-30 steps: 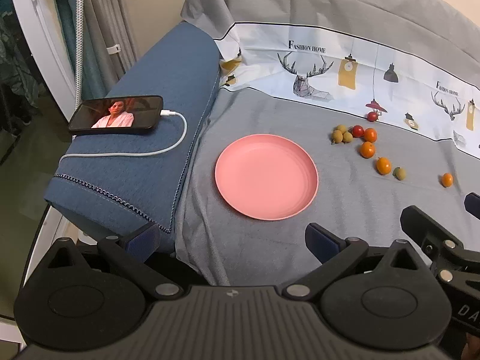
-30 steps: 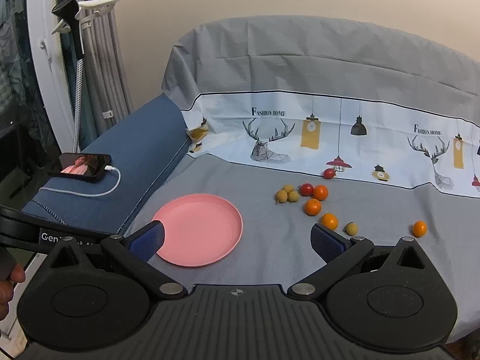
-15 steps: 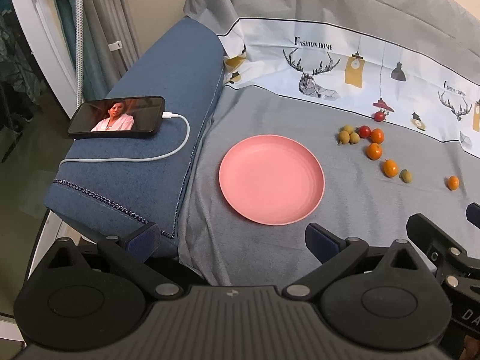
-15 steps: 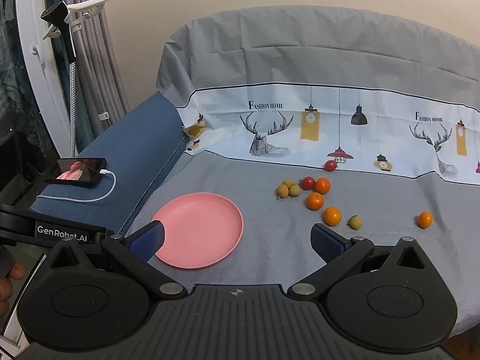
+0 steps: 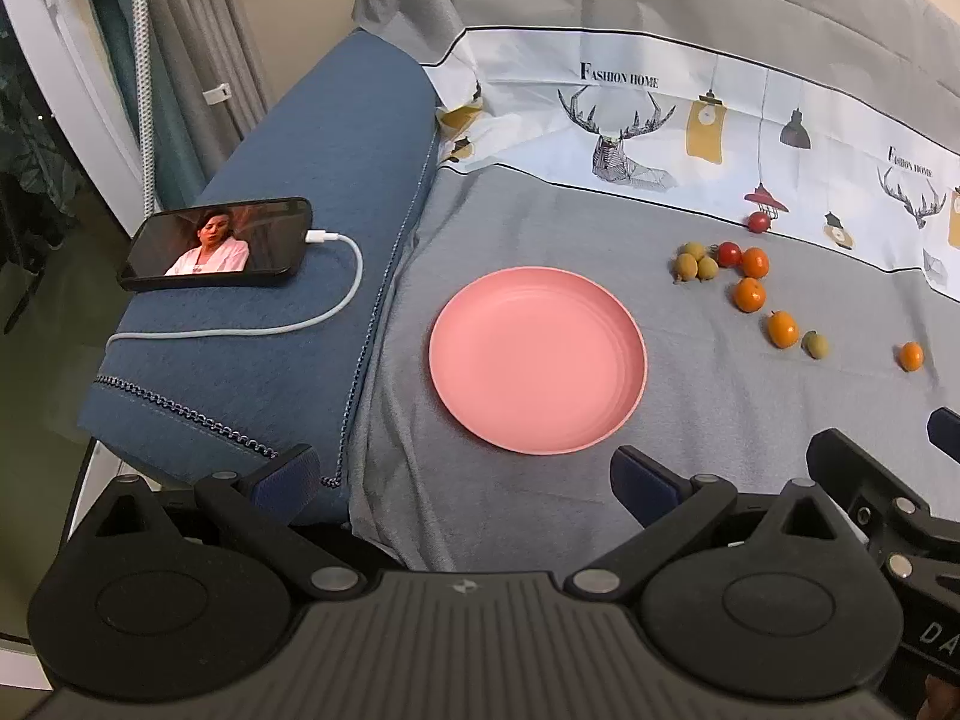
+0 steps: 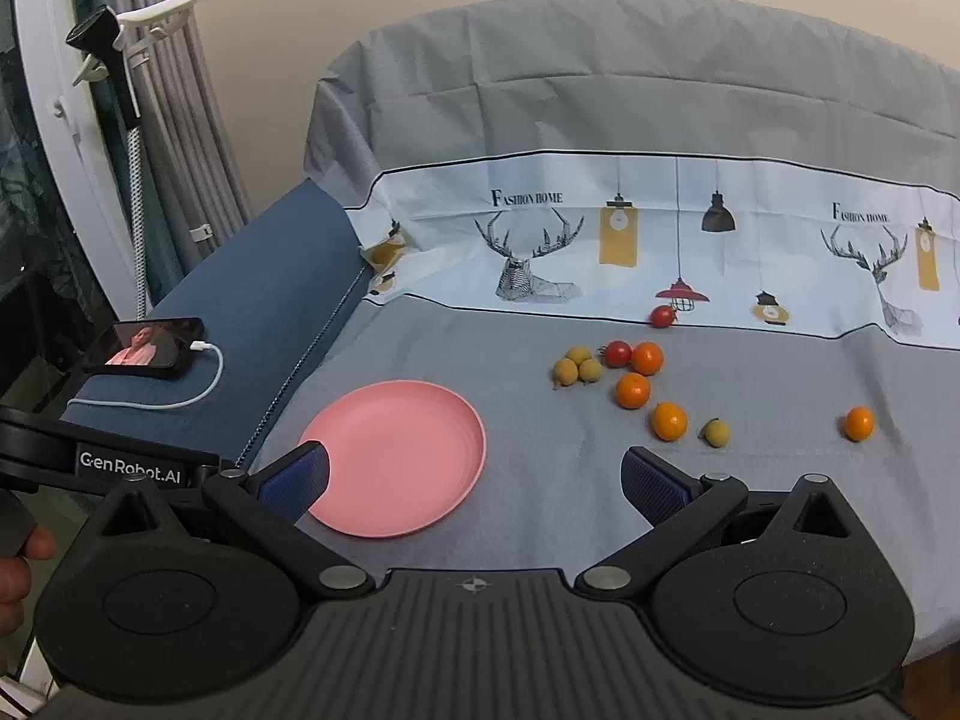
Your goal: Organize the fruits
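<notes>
An empty pink plate (image 5: pixel 537 360) (image 6: pixel 396 456) lies on the grey cloth. To its right several small fruits are scattered: orange ones (image 5: pixel 749 294) (image 6: pixel 633 390), red cherry tomatoes (image 5: pixel 729 253) (image 6: pixel 618 353) and yellow-green ones (image 5: pixel 696 264) (image 6: pixel 576 367). One orange fruit (image 5: pixel 911 356) (image 6: pixel 859 423) lies apart at the far right. My left gripper (image 5: pixel 462 480) is open and empty, near the plate's front edge. My right gripper (image 6: pixel 474 480) is open and empty, in front of the plate and fruits.
A phone (image 5: pixel 219 243) (image 6: pixel 147 343) on a white cable lies on the blue sofa arm (image 5: pixel 288 276) at the left. The printed cloth rises up the backrest (image 6: pixel 660 228) behind the fruits. Curtains and a phone stand (image 6: pixel 120 60) are at the far left.
Both grippers have drifted slightly; the plate and fruits sit a little lower and more central in the left wrist view. Nothing has been touched.
</notes>
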A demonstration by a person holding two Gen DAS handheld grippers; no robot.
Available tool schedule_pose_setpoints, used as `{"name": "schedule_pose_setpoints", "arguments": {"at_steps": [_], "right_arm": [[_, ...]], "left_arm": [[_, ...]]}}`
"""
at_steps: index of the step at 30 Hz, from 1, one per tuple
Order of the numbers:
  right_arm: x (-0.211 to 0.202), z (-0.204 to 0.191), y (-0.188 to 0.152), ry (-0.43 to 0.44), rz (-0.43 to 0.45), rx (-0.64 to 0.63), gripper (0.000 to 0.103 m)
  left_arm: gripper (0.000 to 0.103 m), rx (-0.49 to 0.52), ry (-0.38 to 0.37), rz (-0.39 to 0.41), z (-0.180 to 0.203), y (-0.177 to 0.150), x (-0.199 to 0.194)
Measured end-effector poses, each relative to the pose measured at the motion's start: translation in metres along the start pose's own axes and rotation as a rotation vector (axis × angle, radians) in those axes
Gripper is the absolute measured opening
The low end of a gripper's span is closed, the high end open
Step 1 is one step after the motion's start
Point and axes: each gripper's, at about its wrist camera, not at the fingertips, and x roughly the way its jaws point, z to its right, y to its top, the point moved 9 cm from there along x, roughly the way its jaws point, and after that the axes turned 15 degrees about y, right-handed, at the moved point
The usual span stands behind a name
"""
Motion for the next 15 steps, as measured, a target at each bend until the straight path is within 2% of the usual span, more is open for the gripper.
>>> {"name": "schedule_pose_setpoints", "arguments": {"at_steps": [6,11,15], "right_arm": [[-0.007,0.022,0.003,-0.025,0.01,0.056,0.103],[-0.021,0.053,0.008,-0.063,0.039,0.118,0.103],[-0.03,0.084,0.01,-0.113,0.057,0.16,0.102]], "left_arm": [[0.103,0.04,-0.002,0.01,0.011,0.008,-0.012],[0.103,0.131,0.018,0.111,0.023,0.033,-0.045],[0.103,0.168,-0.036,0.166,0.042,0.055,-0.077]]}}
